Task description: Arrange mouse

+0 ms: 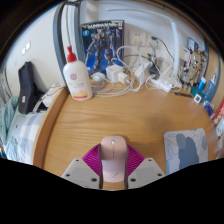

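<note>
A pale pink-white computer mouse (114, 157) sits between my gripper's (113, 166) two fingers, its nose pointing away over the round wooden table (130, 115). The magenta pads (93, 160) press against both of its sides. The gripper is shut on the mouse, holding it just above or at the table's near part. A grey mouse mat (187, 149) lies to the right of the fingers on the table.
A white pump bottle with a red top (77, 78) stands at the table's far left. White power strips and tangled cables (135, 73) lie along the far edge. A poster box (103, 45) stands behind them. Black items (27, 88) lie at left.
</note>
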A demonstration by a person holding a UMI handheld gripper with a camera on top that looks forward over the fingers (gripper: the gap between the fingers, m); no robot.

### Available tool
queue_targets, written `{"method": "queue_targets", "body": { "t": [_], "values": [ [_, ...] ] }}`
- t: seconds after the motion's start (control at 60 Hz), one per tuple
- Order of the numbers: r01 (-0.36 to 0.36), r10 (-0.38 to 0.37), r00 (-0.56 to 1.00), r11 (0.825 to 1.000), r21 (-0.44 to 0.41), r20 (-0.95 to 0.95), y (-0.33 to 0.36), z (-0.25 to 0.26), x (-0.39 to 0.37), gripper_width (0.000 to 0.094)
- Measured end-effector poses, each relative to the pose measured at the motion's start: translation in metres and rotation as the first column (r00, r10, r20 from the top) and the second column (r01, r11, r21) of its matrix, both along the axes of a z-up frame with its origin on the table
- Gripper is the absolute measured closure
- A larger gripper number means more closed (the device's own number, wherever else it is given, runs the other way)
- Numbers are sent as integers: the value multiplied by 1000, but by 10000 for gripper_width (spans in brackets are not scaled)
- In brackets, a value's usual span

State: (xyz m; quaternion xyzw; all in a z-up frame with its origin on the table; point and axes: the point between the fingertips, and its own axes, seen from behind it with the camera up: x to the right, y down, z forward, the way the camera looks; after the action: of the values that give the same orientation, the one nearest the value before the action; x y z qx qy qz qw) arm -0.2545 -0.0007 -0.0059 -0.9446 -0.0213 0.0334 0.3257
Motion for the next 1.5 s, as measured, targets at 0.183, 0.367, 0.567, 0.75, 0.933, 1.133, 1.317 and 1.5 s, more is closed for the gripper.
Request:
{"method": "queue_targets", "body": {
  "t": [0.183,0.367,0.567,0.75,0.933,1.133,1.317,1.5],
  "values": [
    [-15,14,1000,981,194,7,29,120,44,657],
    [29,-54,997,911,412,48,50,257,140,657],
    [86,-145,985,882,463,94,38,286,250,659],
    [136,-168,982,946,295,87,17,177,298,658],
    [145,-151,988,984,106,46,-12,59,291,660],
    [103,-102,993,994,-23,62,-38,-4,278,653],
    [115,-114,992,993,-23,49,-38,-10,278,561],
    [133,-130,990,989,-60,50,-40,-13,285,363]
  ]
}}
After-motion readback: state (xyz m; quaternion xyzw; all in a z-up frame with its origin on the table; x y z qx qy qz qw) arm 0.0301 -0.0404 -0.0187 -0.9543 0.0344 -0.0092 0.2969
